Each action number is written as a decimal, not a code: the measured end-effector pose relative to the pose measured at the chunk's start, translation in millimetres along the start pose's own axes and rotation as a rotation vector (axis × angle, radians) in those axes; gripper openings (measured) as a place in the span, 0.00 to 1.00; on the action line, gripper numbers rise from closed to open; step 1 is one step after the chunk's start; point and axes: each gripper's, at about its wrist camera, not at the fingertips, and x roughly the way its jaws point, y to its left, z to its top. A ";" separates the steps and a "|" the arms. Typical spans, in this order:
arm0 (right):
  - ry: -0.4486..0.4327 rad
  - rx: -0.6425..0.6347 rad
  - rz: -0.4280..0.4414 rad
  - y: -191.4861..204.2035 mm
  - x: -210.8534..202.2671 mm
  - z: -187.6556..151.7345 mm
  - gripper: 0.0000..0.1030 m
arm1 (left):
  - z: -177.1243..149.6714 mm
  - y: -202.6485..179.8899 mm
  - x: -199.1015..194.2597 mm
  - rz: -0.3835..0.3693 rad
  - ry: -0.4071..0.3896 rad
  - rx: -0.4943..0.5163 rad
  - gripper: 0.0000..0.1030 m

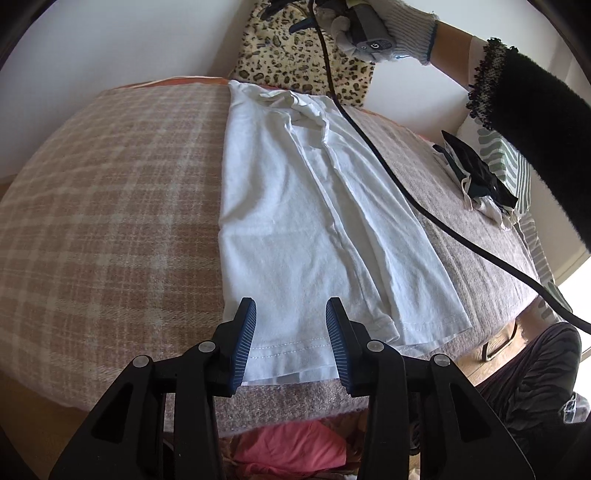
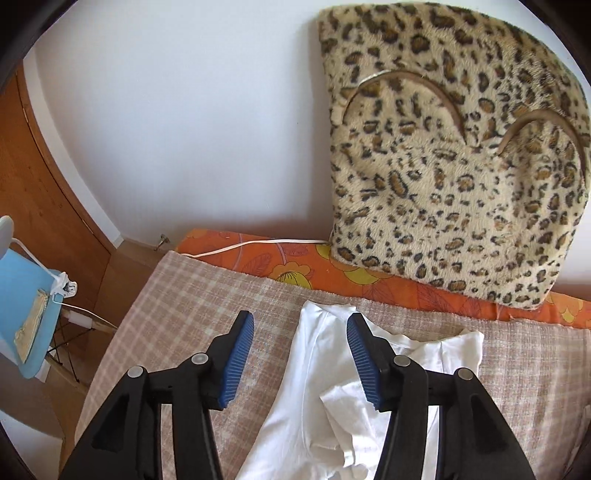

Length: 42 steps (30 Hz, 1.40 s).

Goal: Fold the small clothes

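Observation:
A white shirt (image 1: 295, 221) lies folded lengthwise into a long strip on a plaid blanket (image 1: 110, 221). Its hem is nearest me and its crumpled collar end is at the far side. My left gripper (image 1: 290, 332) hovers open over the hem, and its pads press on nothing. A gloved hand (image 1: 399, 22) holds the right gripper high above the far end of the shirt. In the right wrist view, my right gripper (image 2: 300, 332) stands open above the collar end of the white shirt (image 2: 317, 387), with nothing between its fingers.
A leopard-print cushion (image 2: 454, 166) leans on the wall behind an orange floral sheet (image 2: 295, 266). A black cable (image 1: 388, 166) runs across the shirt's right side. Dark crumpled garments (image 1: 476, 177) lie at the right by a striped pillow (image 1: 517, 173). A blue chair (image 2: 26, 295) stands left of the bed.

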 end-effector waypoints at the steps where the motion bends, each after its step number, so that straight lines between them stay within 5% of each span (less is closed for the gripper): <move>1: -0.006 -0.004 0.002 0.2 -11.7 -1.5 0.55 | -1.1 0.0 -1.3 0.010 -0.004 0.012 0.37; 11: -0.061 -0.041 -0.014 -3.3 -100.6 -54.5 0.63 | -3.1 -17.1 -13.3 0.027 -0.049 0.097 0.37; 21: -0.002 -0.049 -0.029 -37.1 -174.1 -204.8 0.63 | 13.2 17.3 -33.3 0.005 -0.062 0.037 0.37; 28: 0.112 0.040 0.027 -62.0 -176.3 -303.1 0.63 | 11.8 36.6 -27.2 -0.097 0.046 -0.018 0.37; 38: 0.183 0.139 0.189 -72.8 -165.4 -370.9 0.62 | -2.6 47.8 -4.6 -0.154 0.135 -0.128 0.37; 41: 0.208 0.130 0.207 -68.9 -156.2 -378.7 0.61 | -3.4 44.0 -2.7 -0.157 0.133 -0.115 0.32; 42: 0.215 0.130 0.216 -68.4 -153.7 -381.1 0.61 | -3.4 41.3 -1.8 -0.159 0.132 -0.099 0.13</move>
